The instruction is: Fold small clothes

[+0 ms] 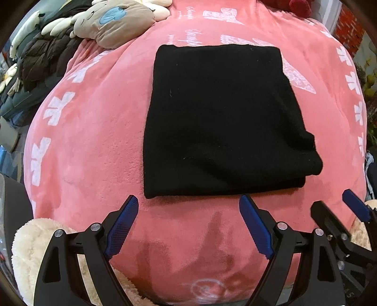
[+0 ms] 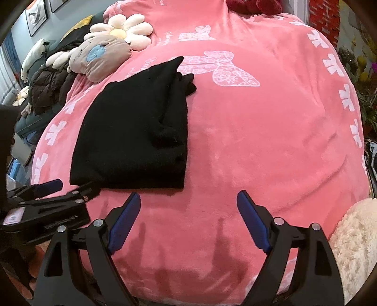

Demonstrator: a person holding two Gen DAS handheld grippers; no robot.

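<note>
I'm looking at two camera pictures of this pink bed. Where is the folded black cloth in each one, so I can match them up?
Left wrist view: the black cloth fills the centre, straight ahead of the open left tool.
Right wrist view: the black cloth lies left of centre, ahead and to the left of the open right tool.
Shared landmark: the grey-brown plush pillow with a blue patch, beyond the cloth to the left in both.

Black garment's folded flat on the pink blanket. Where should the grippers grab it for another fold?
Probably the near edge of the black garment, at its two near corners, coming in low from the near side. That edge lies straight just beyond the open left gripper, and the right gripper is open beside its layered right edge.
</note>
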